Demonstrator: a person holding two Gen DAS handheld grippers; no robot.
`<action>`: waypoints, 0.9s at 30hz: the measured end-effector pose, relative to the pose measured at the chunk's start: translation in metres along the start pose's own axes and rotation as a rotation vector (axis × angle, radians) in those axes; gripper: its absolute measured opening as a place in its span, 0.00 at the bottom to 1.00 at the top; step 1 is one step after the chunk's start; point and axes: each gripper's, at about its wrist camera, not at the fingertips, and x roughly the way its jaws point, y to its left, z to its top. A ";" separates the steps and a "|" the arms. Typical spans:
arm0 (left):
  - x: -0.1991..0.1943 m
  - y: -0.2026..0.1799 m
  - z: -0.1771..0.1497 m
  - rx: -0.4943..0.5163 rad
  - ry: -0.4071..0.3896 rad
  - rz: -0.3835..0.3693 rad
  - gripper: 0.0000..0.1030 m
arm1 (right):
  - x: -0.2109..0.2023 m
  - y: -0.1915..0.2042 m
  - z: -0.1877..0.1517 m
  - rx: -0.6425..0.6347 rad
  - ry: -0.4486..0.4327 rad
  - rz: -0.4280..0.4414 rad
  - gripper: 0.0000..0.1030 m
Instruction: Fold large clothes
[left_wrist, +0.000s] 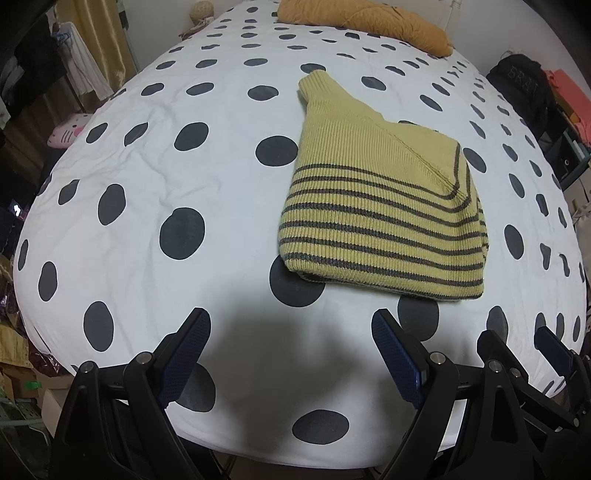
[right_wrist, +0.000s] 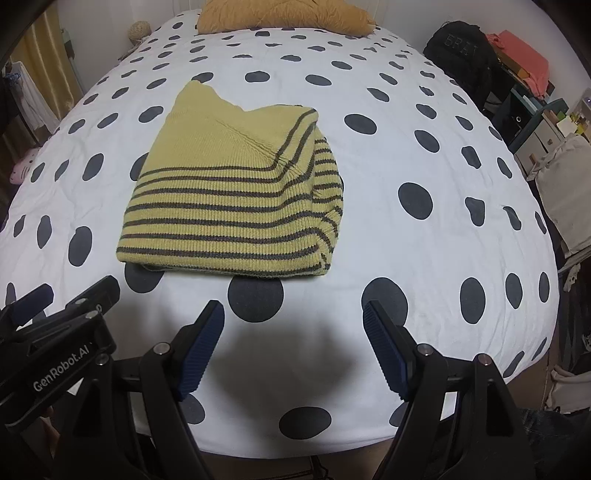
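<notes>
Nearest the cameras, both claws spread wide and gripping nothing: left claw (left_wrist: 290, 354) and right claw (right_wrist: 293, 347) side by side above the near edge of the bed (left_wrist: 147, 184). Ahead of both, apart from either, the folded striped sweater (right_wrist: 229, 206), flat on the spotted cover. Forward and rightward of the left claw, forward and slightly leftward of the right one. Long axis running away, collar end farthest. Judged roughly equal in reach, right claw perhaps marginally closer. Farthest back, an orange pillow (left_wrist: 365, 20).
</notes>
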 end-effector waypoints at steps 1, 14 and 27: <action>0.001 0.000 -0.001 0.000 0.002 0.000 0.87 | 0.001 0.000 -0.001 0.000 0.000 -0.001 0.75; 0.004 0.000 -0.004 0.001 -0.015 -0.002 0.87 | 0.006 0.000 -0.003 -0.002 -0.006 -0.003 0.75; 0.013 -0.004 -0.008 0.015 0.003 0.003 0.87 | 0.014 -0.001 -0.007 -0.016 0.005 -0.016 0.75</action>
